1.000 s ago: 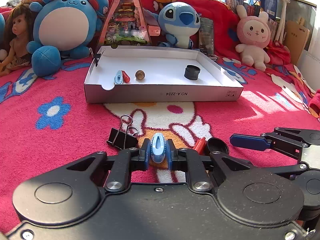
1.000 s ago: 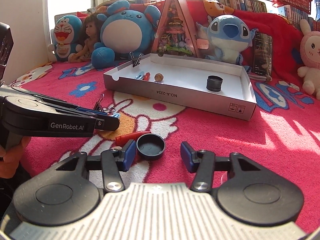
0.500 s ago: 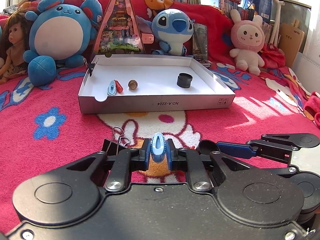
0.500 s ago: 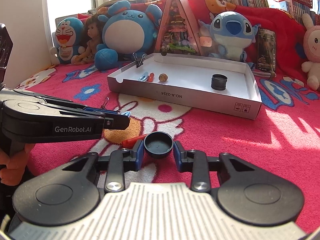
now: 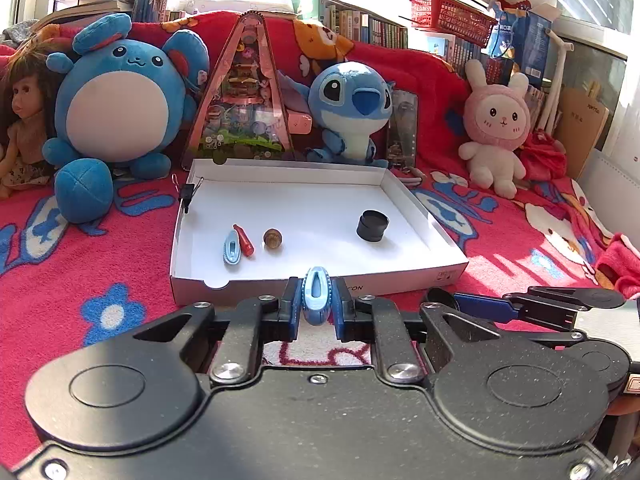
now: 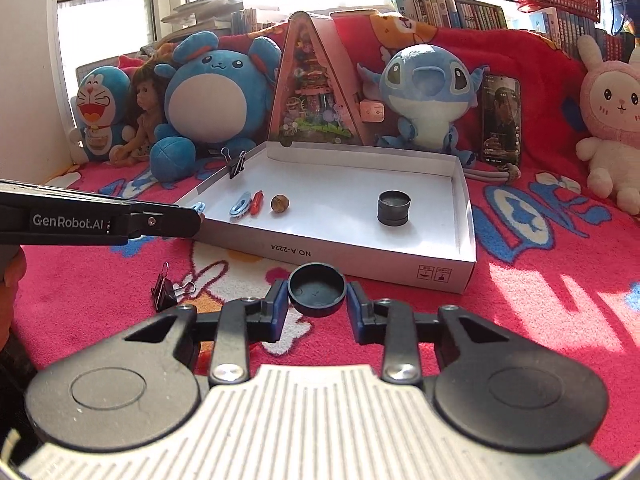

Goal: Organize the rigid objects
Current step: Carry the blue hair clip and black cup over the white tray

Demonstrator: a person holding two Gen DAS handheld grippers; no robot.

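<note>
my left gripper (image 5: 316,312) is clenched on a blue clip (image 5: 316,294), which stands on edge between the blue pads, its tip poking up past them and sitting right at the front wall of the white box (image 5: 400,278). from the right camera i see that gripper's arm coming in from the left, the clip end just peeking out beside the box's near left corner. my right gripper (image 6: 317,311) is grasping a black cap (image 6: 317,289), open side up, pinched between both pads and held above the red blanket (image 6: 540,280) just short of the box front. inside the box lie another blue clip (image 5: 232,247) and a red piece (image 5: 245,240) side by side and touching, a brown ball (image 5: 273,237) just right of them, and a black round tin (image 5: 372,225) well apart toward the right wall. a black binder clip (image 5: 187,196) is fixed on the box's left wall near the far corner. a second binder clip (image 6: 166,294) lies on the blanket to the left of my right gripper, apart from it. behind the box a row of plush toys and a pink triangular case (image 5: 244,96) lean against the backrest. whether the red piece is a cap or a small tool i cannot tell.
</note>
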